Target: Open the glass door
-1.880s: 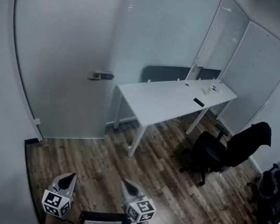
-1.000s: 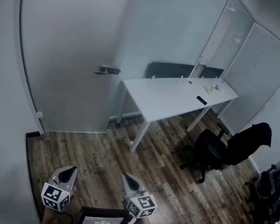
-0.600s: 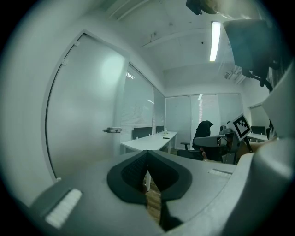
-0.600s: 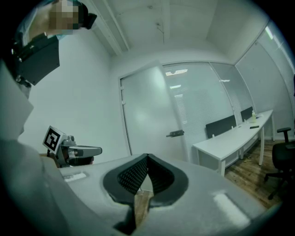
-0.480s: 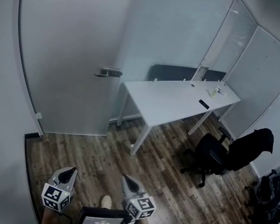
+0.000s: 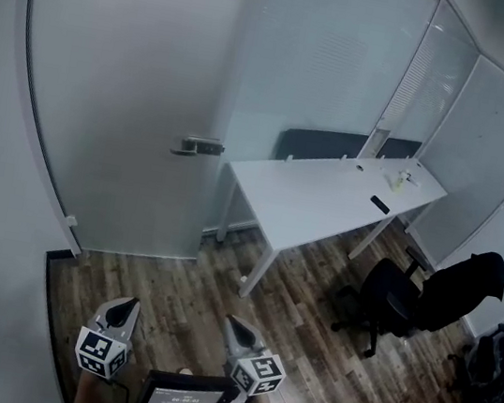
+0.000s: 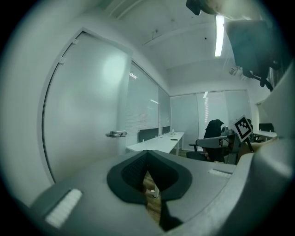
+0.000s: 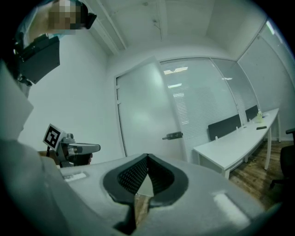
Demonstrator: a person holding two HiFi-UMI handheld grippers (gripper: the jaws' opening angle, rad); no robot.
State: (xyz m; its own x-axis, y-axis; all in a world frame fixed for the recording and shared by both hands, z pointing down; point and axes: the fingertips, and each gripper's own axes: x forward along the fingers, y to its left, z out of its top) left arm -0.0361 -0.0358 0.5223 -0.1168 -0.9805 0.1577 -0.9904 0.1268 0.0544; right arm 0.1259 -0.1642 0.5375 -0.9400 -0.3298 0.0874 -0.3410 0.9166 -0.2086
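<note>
The left gripper (image 6: 129, 303) hangs low at the near edge, jaws pressed together on nothing. Far beyond it on the left the glass door (image 6: 126, 100) stands closed, its handle (image 6: 198, 147) at the door's right edge, well apart from both grippers. Door and handle now sit slightly nearer in the head view than a moment ago, so the person seems to be walking in, with the reach for the handle not yet begun. The right gripper (image 6: 233, 322) is likewise closed and empty. No container shows. The white desk (image 6: 308, 205) on the right bears a few things too small to name.
</note>
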